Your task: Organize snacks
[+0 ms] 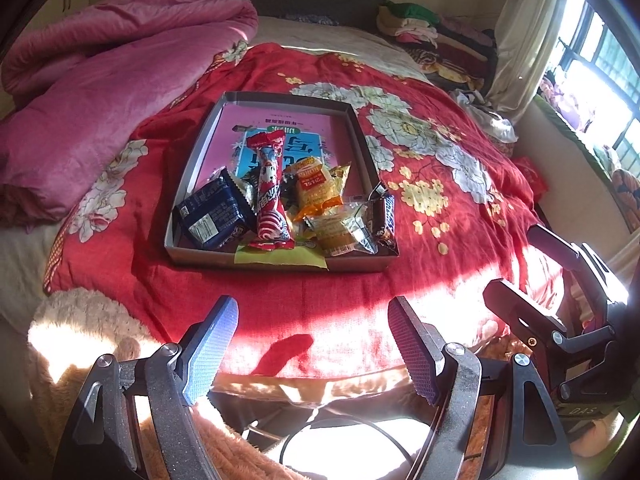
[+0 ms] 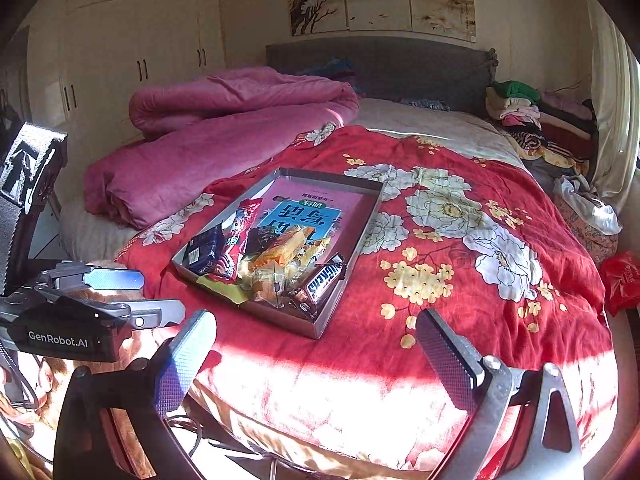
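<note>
A shallow grey cardboard box [image 1: 192,164] [image 2: 362,236] lies on the red flowered blanket and holds a pile of snacks at its near end: a dark blue packet [image 1: 212,216] [image 2: 204,250], a long red-and-white packet [image 1: 270,196] [image 2: 236,240], an orange packet [image 1: 316,188] [image 2: 284,250], a clear-wrapped cake [image 1: 340,232] [image 2: 266,284] and a Snickers bar [image 1: 384,220] [image 2: 326,280]. My left gripper [image 1: 312,316] [image 2: 156,292] is open and empty, short of the box. My right gripper [image 2: 316,328] [image 1: 516,264] is open and empty, near the bed's front edge.
A rolled pink quilt [image 1: 100,92] [image 2: 224,132] lies left of the box. Folded clothes [image 1: 432,32] [image 2: 532,120] are stacked at the bed's far right. A red bag [image 2: 620,280] lies off the bed's right side. A window [image 1: 600,72] is at the right. A cable [image 1: 344,436] runs below the left gripper.
</note>
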A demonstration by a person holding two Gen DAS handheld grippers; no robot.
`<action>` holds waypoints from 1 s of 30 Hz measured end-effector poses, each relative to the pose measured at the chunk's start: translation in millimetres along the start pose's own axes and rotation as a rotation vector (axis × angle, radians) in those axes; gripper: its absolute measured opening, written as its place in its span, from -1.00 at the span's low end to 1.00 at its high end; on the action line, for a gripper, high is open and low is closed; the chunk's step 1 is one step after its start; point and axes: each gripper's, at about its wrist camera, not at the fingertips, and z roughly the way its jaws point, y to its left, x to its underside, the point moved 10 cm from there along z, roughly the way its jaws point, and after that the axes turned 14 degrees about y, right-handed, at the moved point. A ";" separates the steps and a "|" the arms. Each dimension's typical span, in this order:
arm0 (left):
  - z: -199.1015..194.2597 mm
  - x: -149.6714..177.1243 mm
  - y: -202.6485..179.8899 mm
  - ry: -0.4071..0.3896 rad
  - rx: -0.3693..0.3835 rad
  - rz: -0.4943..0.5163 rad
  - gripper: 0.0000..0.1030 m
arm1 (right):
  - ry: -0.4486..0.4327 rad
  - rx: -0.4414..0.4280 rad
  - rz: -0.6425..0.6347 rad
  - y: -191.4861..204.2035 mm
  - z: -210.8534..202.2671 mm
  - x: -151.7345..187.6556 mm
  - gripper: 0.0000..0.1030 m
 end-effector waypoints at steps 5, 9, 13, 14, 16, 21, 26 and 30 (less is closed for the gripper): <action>-1.9 -0.8 3.2 -0.004 0.002 -0.011 0.53 | -0.005 0.003 -0.012 2.5 -0.5 -0.3 0.96; -2.2 -1.5 4.9 -0.006 0.002 -0.019 0.53 | -0.005 0.004 -0.012 3.0 -0.7 -0.5 0.97; -1.9 -1.6 5.8 -0.004 0.000 -0.024 0.53 | -0.007 0.005 -0.012 3.4 -1.3 -0.7 0.97; -1.6 -1.4 5.7 -0.003 -0.001 -0.024 0.53 | -0.007 0.005 -0.012 3.5 -1.2 -0.7 0.97; -1.3 -1.2 5.8 -0.001 -0.001 -0.025 0.53 | -0.007 0.004 -0.013 3.4 -1.1 -0.6 0.97; -1.6 -1.6 6.0 -0.004 0.001 -0.024 0.53 | -0.005 0.005 -0.013 3.4 -0.6 -0.4 0.97; -1.6 -1.6 6.1 -0.003 0.001 -0.024 0.53 | -0.003 0.001 -0.012 3.6 -0.4 -0.3 0.97; -1.3 -1.0 5.7 -0.003 0.003 -0.024 0.53 | -0.002 0.001 -0.012 3.7 0.0 -0.4 0.97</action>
